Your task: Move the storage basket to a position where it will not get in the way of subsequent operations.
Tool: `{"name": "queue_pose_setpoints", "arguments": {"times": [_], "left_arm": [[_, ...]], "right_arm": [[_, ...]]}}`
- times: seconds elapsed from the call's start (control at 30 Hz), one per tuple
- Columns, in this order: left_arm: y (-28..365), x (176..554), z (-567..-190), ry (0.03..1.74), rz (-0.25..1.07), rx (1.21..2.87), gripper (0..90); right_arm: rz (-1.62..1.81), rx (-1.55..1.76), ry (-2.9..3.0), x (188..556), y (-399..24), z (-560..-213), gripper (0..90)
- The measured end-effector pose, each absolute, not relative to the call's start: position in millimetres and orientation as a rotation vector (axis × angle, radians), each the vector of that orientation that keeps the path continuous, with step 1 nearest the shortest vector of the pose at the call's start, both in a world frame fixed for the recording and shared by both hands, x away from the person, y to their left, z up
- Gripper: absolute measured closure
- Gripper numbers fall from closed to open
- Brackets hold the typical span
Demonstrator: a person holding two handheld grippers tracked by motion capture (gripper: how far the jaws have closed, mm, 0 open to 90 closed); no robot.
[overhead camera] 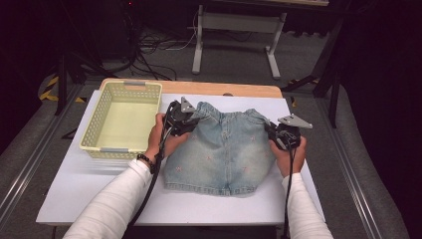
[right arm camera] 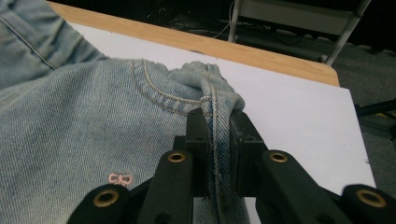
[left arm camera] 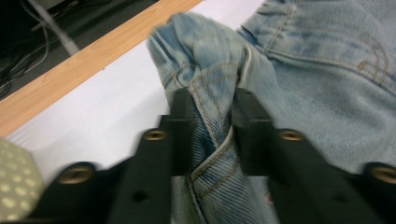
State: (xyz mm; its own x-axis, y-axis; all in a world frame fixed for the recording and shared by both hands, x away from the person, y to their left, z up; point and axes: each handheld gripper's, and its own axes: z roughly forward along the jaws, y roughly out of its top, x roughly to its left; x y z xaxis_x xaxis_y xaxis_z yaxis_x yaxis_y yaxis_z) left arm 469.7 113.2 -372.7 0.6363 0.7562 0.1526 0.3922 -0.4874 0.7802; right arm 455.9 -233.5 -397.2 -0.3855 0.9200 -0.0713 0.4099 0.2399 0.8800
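Note:
A pair of light blue denim shorts (overhead camera: 224,149) with small pink bows lies flat on the white board, waistband at the far side. My left gripper (overhead camera: 191,119) is at the waistband's left corner. In the left gripper view its jaws (left arm camera: 212,100) stand on either side of a bunched fold of the shorts (left arm camera: 317,70), and the cloth fills the gap between them. My right gripper (overhead camera: 271,130) is at the waistband's right corner. There its jaws (right arm camera: 217,116) are shut on the side seam of the shorts (right arm camera: 70,116). Both corners are raised a little off the board.
An empty pale yellow mesh basket (overhead camera: 124,85) stands on the board to the left of the shorts. The white board (overhead camera: 74,189) lies on a wooden table (overhead camera: 239,89) whose edge shows at the back. Cables and a metal stand are on the floor beyond.

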Motion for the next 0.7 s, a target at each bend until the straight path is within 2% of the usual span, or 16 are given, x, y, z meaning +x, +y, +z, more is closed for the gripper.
{"name": "queue_pose_setpoints", "arguments": {"times": [0.07,0.27,0.5,0.6,0.7], "left_arm": [[117.0,464.0,-369.0,0.871,0.619,2.099,64.3],[130.0,440.4,-364.6,0.822,0.688,2.103,56.6],[161.6,407.9,-375.2,0.822,0.739,2.069,43.2],[177.6,398.3,-382.0,0.854,0.754,2.049,35.8],[191.7,392.7,-389.9,0.887,0.749,2.034,33.3]], "right_arm": [[1.082,1.231,1.912,456.9,-234.1,-400.3,77.7],[1.064,1.259,1.909,454.9,-237.5,-411.2,73.9],[1.066,1.286,1.905,447.2,-243.6,-417.1,56.5],[1.063,1.278,1.910,442.1,-246.0,-418.1,53.9],[1.047,1.259,1.921,436.6,-246.6,-419.9,52.4]]}}
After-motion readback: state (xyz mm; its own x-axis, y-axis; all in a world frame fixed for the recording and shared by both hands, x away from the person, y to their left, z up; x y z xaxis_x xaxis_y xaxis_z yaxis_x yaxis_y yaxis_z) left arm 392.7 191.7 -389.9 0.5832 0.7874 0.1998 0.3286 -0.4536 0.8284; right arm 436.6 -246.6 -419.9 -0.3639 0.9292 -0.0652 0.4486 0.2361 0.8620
